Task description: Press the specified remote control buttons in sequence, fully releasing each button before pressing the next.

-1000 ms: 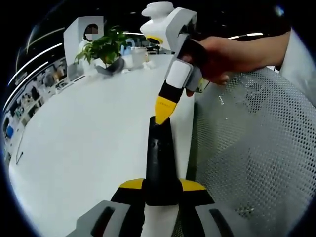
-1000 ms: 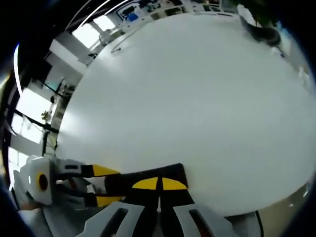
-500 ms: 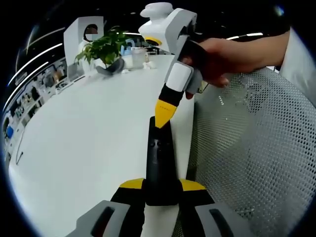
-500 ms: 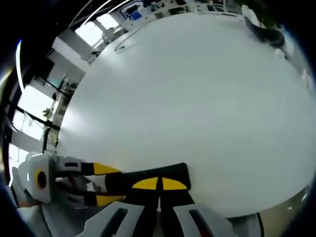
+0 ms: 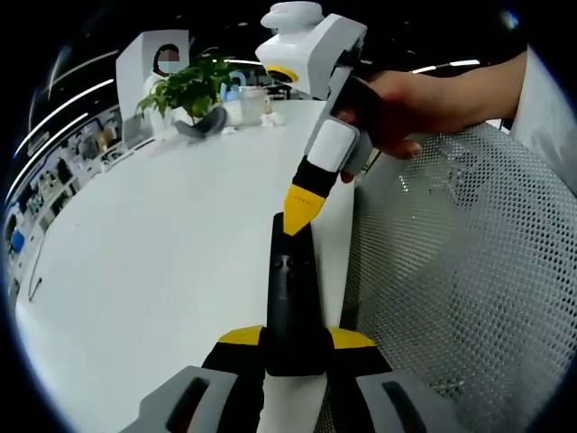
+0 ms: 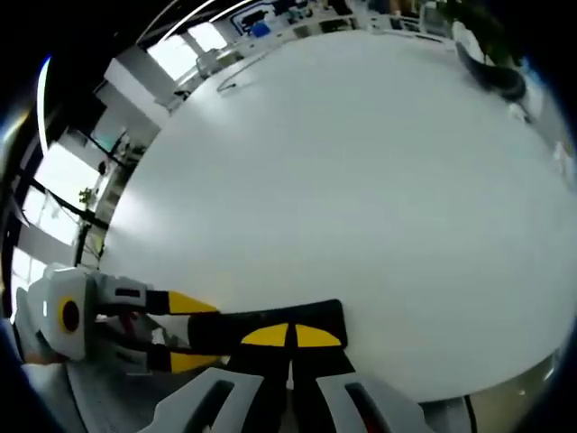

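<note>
A slim black remote (image 5: 290,280) points away from me over the edge of the white table (image 5: 162,234), and my left gripper (image 5: 293,338) is shut on its near end. My right gripper (image 5: 296,216), held by a hand (image 5: 406,104), comes down from the upper right with its jaws shut. Its yellow tip rests on the remote's far end. In the right gripper view the remote (image 6: 225,332) lies crosswise under my right gripper (image 6: 290,336), and my left gripper (image 6: 185,334) clamps it from the left.
A white mesh chair back (image 5: 460,271) stands right beside the remote, along the table edge. A potted plant (image 5: 191,86) and small white items sit at the table's far side. The wide tabletop (image 6: 343,180) stretches ahead.
My right gripper's body has tilted slightly up and to the right, while its tip stays on the remote's far end. The left gripper and the remote have not moved.
</note>
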Available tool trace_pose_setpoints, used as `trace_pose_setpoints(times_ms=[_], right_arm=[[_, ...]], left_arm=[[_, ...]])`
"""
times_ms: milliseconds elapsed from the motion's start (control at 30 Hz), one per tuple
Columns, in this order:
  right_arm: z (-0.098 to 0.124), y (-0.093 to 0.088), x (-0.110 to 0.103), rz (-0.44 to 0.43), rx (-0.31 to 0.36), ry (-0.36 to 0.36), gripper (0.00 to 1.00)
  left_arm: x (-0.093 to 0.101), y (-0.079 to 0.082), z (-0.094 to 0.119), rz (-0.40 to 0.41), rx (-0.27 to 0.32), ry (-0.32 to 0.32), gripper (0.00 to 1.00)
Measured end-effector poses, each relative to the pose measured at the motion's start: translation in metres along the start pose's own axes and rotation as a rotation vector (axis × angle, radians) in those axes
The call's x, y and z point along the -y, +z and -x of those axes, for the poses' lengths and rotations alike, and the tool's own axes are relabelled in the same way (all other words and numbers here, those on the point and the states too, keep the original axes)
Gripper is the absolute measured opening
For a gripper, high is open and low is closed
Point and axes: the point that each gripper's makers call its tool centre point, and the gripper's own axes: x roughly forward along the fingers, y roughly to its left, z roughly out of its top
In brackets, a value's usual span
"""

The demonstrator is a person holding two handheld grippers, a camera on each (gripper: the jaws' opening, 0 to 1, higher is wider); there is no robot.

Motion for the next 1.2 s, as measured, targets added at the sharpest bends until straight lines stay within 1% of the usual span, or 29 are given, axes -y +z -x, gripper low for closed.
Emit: trace_pose_setpoints(times_ms=[67, 267, 367, 433, 500, 533, 700, 800, 967, 1067, 1133, 1167, 1200], right_arm=[[0.000, 0.000, 0.000, -0.006, -0.002, 0.004, 0.00], [0.001, 0.000, 0.000, 0.015, -0.005, -0.003, 0.00], [0.001, -0.001, -0.001, 0.005, -0.002, 0.001, 0.00], [0.002, 0.000, 0.000, -0.020, 0.004, 0.016, 0.00], [0.001, 0.002, -0.008, -0.044, 0.017, 0.064, 0.00], [0.002, 0.003, -0.011, -0.041, 0.024, 0.076, 0.00], [-0.002, 0.002, -0.019, 0.014, 0.021, 0.084, 0.00], [-0.004, 0.000, -0.017, 0.039, 0.004, 0.063, 0.00], [-0.002, 0.006, -0.016, 0.055, 0.039, 0.059, 0.00], [-0.003, 0.005, -0.017, 0.051, 0.033, 0.064, 0.00], [-0.004, 0.007, -0.017, 0.078, 0.043, 0.057, 0.00], [-0.004, 0.011, -0.017, 0.110, 0.068, 0.047, 0.00], [-0.004, 0.011, -0.017, 0.121, 0.074, 0.043, 0.00]], left_arm=[[0.000, 0.000, 0.000, -0.001, 0.001, 0.000, 0.25], [0.000, 0.000, 0.000, 0.000, 0.000, 0.001, 0.25], [0.000, 0.000, 0.000, 0.000, -0.001, 0.001, 0.25], [0.000, 0.000, 0.000, 0.001, -0.001, 0.001, 0.25], [0.000, 0.000, 0.000, 0.002, 0.000, 0.001, 0.25], [0.000, 0.000, 0.000, 0.002, 0.001, 0.001, 0.25], [0.001, 0.000, 0.000, 0.000, 0.003, -0.001, 0.25], [0.001, 0.001, 0.000, -0.001, 0.003, -0.001, 0.25], [0.001, 0.000, 0.000, -0.001, 0.003, -0.001, 0.25], [0.001, 0.000, 0.000, -0.001, 0.002, -0.001, 0.25], [0.001, 0.000, 0.000, -0.001, 0.002, -0.002, 0.25], [0.000, 0.000, 0.000, -0.001, 0.003, -0.002, 0.25], [0.000, 0.000, 0.000, -0.001, 0.003, -0.002, 0.25]])
